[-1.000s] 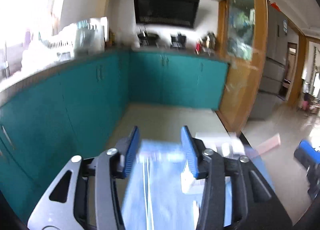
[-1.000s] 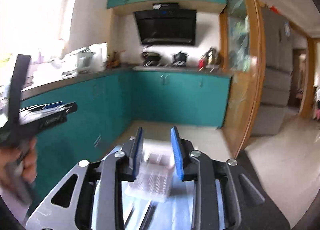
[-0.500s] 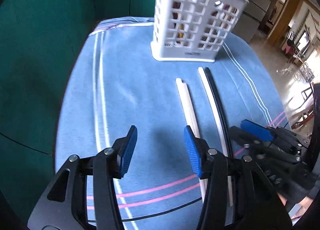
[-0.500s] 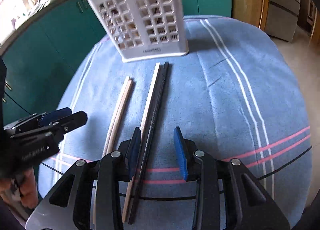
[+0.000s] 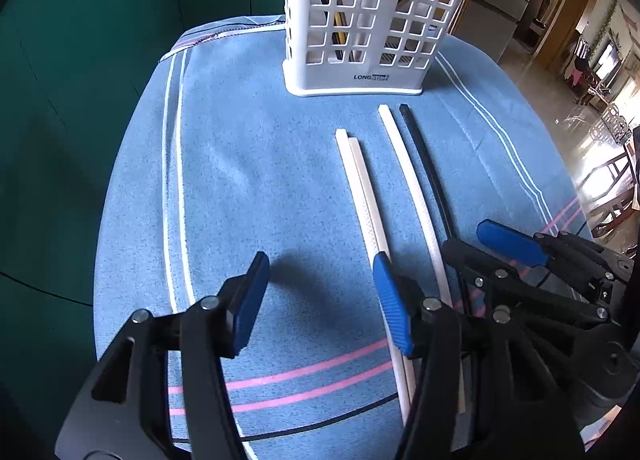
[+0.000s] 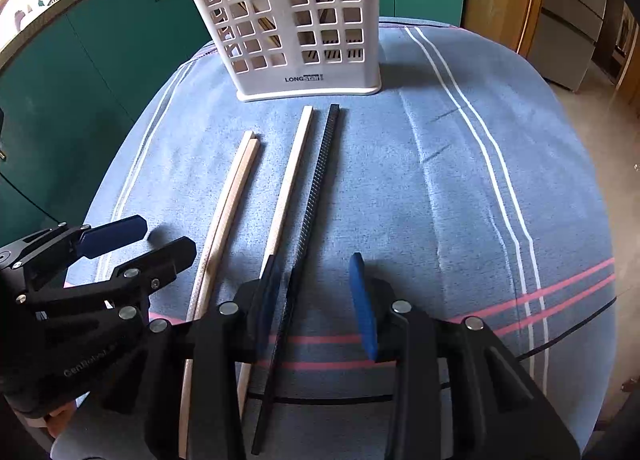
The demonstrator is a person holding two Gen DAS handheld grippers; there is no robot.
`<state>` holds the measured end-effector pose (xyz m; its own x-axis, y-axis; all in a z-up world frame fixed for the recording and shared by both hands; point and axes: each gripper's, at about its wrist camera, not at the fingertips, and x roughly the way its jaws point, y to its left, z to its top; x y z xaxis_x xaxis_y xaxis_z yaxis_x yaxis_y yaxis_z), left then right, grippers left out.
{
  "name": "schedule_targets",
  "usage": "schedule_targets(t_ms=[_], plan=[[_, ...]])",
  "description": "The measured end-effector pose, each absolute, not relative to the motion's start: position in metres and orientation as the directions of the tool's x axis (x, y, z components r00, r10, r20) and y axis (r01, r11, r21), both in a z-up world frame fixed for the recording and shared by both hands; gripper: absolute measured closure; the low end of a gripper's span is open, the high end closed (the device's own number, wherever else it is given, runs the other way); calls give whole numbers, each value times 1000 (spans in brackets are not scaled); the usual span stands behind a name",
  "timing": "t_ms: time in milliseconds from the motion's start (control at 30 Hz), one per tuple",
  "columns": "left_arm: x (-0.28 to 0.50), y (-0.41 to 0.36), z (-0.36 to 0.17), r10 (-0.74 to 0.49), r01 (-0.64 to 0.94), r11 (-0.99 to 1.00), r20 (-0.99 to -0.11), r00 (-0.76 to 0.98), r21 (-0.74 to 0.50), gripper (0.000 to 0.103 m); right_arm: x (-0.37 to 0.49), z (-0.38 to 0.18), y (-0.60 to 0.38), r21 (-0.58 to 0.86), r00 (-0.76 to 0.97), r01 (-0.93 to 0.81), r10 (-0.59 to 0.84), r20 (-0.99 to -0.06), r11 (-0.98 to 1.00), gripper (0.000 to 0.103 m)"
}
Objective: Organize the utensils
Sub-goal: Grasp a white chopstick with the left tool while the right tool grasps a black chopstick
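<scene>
Your four chopsticks lie side by side on the blue striped cloth (image 6: 440,179), long axes running straight away from you toward the white slotted plastic utensil holder (image 6: 288,19) standing at the far end. The black ridged chopstick (image 6: 320,179) passes under your right gripper (image 6: 316,300), close against its left pad and in line with the jaws, which are apart and opening with nothing pressed between them. Just left of it lies the single pale wooden chopstick (image 6: 290,171), outside that pad. The pair of pale chopsticks (image 5: 362,183) runs under the right finger of your left gripper (image 5: 320,296), whose jaws are also parted and opening over bare cloth. So the right hand looks nearer a pick: shifting slightly left would likely centre the black stick, and closing across its axis should catch it.
</scene>
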<state>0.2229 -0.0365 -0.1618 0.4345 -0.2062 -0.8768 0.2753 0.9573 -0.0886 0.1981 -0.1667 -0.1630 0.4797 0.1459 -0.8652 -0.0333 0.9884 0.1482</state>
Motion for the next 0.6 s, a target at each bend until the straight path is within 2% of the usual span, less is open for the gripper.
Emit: schedule_targets(t_ms=[333, 433, 533, 600], plan=[[221, -37, -165, -194, 284, 956, -879, 435, -70, 45, 183, -161, -200, 151, 481, 82, 94, -872, 985, 63], [221, -37, -165, -190, 278, 958, -879, 438, -69, 45, 178, -160, -204, 157, 482, 89, 95, -871, 984, 62], [219, -38, -161, -235, 296, 949, -873, 427, -111, 45, 175, -157, -205, 168, 490, 90, 103, -866, 982, 62], [218, -43, -161, -221, 306, 948, -877, 427, -90, 45, 174, -156, -203, 168, 494, 88, 103, -864, 982, 62]])
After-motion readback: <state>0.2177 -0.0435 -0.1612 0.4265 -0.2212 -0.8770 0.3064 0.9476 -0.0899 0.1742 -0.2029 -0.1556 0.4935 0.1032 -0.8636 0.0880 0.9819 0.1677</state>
